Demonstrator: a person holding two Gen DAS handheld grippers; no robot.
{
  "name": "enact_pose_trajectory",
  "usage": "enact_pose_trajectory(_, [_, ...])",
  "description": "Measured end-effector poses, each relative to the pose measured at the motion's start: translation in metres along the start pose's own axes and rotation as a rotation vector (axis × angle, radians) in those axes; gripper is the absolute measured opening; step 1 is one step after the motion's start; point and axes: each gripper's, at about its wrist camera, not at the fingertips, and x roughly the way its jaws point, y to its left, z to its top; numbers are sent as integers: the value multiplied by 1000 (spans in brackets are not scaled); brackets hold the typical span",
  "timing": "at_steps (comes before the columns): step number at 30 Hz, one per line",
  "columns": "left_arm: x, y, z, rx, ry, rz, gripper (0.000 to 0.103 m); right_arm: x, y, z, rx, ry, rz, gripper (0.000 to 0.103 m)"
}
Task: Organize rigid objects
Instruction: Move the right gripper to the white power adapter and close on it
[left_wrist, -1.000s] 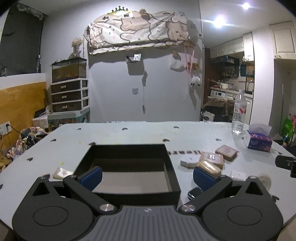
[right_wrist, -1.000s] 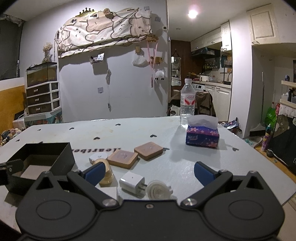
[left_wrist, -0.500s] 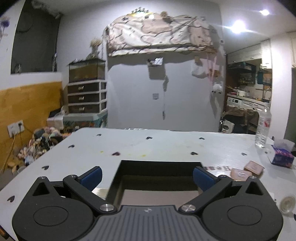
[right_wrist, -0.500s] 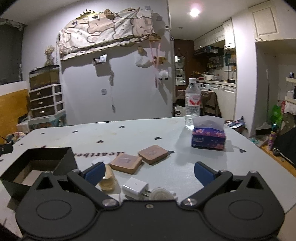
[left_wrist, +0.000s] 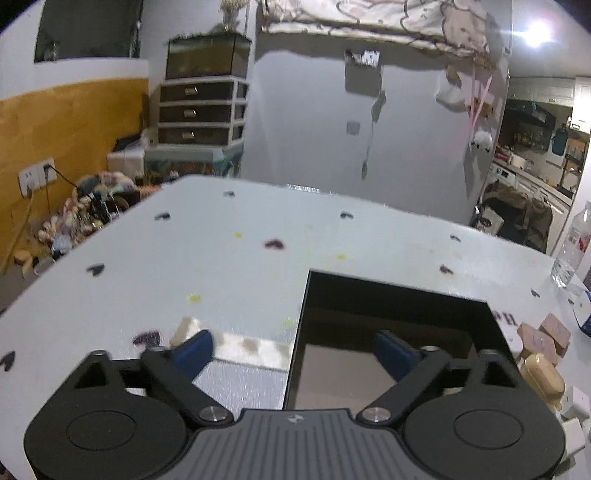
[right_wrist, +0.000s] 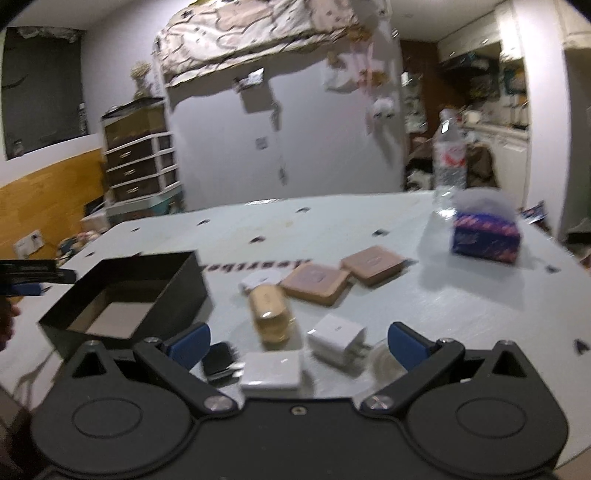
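The black open box (left_wrist: 391, 295) lies low and right in the left wrist view. My left gripper (left_wrist: 293, 352) straddles its left wall, one finger inside and one outside; its jaws are closing but the pads touch nothing. A pale flat packet (left_wrist: 184, 329) lies by the outer finger. My right gripper (right_wrist: 297, 343) stands open over a white square block (right_wrist: 271, 369), a white charger (right_wrist: 338, 338), a small black item (right_wrist: 218, 360) and a tan oval case (right_wrist: 267, 310). Two brown square pads (right_wrist: 314, 282) (right_wrist: 371, 264) lie beyond them, right of the box (right_wrist: 122, 295).
A purple tissue box (right_wrist: 484, 236) and a water bottle (right_wrist: 448, 162) stand at the far right of the white table (left_wrist: 258, 266). A clear round disc (right_wrist: 380, 362) lies by my right finger. The left gripper (right_wrist: 29, 277) shows at the left edge of the right wrist view.
My left gripper has swung left, from centred over the box to astride its left wall, and its jaws have narrowed a little. The right gripper has dipped slightly closer to the small items.
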Motion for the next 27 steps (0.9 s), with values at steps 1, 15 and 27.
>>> enact_pose_trajectory(1, [2, 1, -1, 1, 12, -8, 82, 2, 1, -1, -3, 9, 14, 103])
enact_pose_trajectory(15, [16, 4, -13, 36, 77, -28, 3, 45, 5, -16, 7, 143, 86, 90])
enact_pose_trajectory(27, [14, -2, -17, 108, 50, -8, 3, 74, 10, -22, 5, 214, 50, 66])
